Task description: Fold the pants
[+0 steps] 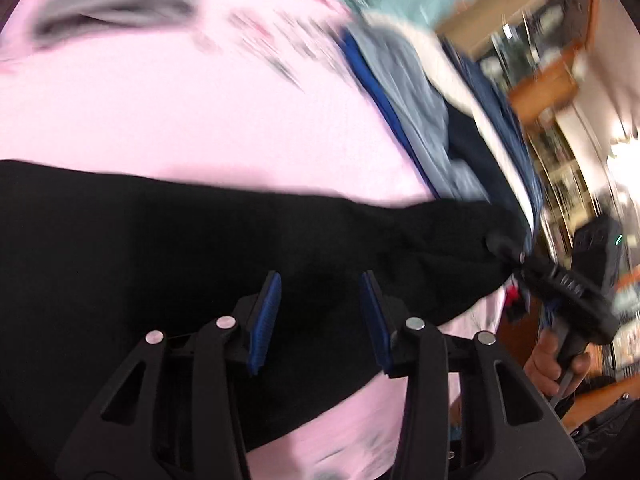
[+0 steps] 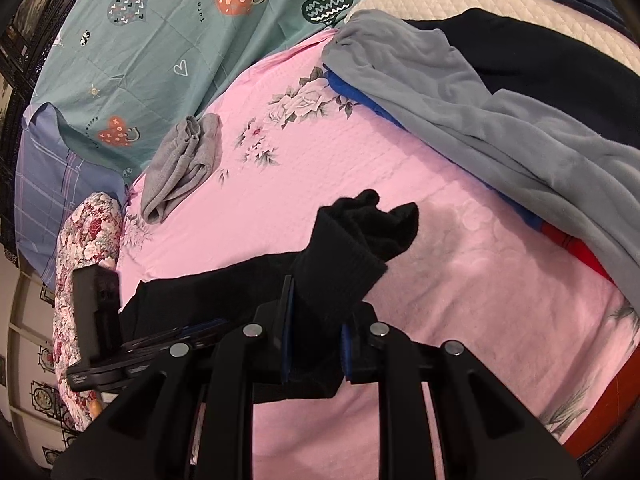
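Now, right gripper: clamped tight on the ribbed cuff of the black pants, cloth bunched between the blue pads and poking out ahead of them.
Left gripper: jaws spread wide, blue pads apart, nothing pinched; it hangs just above the pants.
Left gripper from the right wrist view: seen at the left edge, beside the far end of the black cloth; its jaws can't be read from there.
Right gripper from the left wrist view: at the right edge, nose buried in the end of the pants, a hand wrapped round its handle.
Pants: stretched as a dark band between the two grippers, lying across the pink sheet.
Sheet: pink with a rose print, spread over the bed.
Grey cloth: a small crumpled bundle on the sheet, well apart from the pants.
Pile: grey-blue fleece on top, blue, red and black pieces under and behind it, at the sheet's right side.
Quilt: teal with hearts, beyond the sheet.
Pillow: floral, at the left edge near the left gripper.
Left wrist view: heavily motion-blurred.
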{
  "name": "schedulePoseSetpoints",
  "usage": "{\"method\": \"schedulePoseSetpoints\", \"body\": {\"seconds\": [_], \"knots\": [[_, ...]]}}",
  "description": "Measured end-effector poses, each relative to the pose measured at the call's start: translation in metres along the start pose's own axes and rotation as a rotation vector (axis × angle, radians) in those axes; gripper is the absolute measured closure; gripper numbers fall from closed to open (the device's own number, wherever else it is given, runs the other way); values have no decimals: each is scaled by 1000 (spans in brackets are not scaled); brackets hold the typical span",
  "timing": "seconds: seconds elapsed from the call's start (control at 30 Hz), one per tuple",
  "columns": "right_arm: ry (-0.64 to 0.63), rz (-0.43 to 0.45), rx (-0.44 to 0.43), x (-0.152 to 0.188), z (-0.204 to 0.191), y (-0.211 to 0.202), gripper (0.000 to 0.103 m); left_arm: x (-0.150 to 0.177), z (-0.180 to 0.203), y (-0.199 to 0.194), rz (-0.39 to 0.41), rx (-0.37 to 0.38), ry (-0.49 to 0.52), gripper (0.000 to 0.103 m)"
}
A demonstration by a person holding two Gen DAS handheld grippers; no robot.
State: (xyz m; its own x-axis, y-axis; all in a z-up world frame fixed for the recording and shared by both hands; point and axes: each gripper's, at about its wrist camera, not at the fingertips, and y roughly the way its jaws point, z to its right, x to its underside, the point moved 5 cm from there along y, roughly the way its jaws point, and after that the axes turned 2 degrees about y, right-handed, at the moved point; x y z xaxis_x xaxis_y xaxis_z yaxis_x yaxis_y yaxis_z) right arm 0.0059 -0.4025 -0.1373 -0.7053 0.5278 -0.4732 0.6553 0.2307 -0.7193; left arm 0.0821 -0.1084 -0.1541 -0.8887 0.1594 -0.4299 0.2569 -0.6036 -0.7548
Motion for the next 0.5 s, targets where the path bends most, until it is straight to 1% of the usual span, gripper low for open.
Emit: {"method": "schedulePoseSetpoints", "body": {"seconds": [0.03,0.07,0.1,0.17,0.23,0.3,0.33,0.37,0.43,0.5], "knots": [[-1,8,11,-1,-1,-2,84,-2,-18,-17,36,-48,-33,62],[-1,13,18,-1,-2,-2,84,-1,-50,-40,79,-136,-92,62],[-3,15,26,0,-3,-3,84,2,-71,-56,101,-194,-128,62],[-11,13,44,1,-7,0,84,17,-131,-97,145,-379,-225,62],[-32,4,59,2,-16,5,84,35,-178,-125,161,-476,-309,62],[-66,-1,64,2,-32,11,84,55,-217,-146,170,-493,-389,62],[-84,-5,63,3,-40,14,84,66,-235,-151,157,-502,-425,62],[-114,-12,62,4,-53,19,84,75,-250,-152,149,-495,-441,63],[-177,-31,63,8,-80,31,84,80,-257,-157,191,-429,-415,63],[-246,-55,73,16,-110,52,84,81,-260,-158,203,-411,-402,63]]}}
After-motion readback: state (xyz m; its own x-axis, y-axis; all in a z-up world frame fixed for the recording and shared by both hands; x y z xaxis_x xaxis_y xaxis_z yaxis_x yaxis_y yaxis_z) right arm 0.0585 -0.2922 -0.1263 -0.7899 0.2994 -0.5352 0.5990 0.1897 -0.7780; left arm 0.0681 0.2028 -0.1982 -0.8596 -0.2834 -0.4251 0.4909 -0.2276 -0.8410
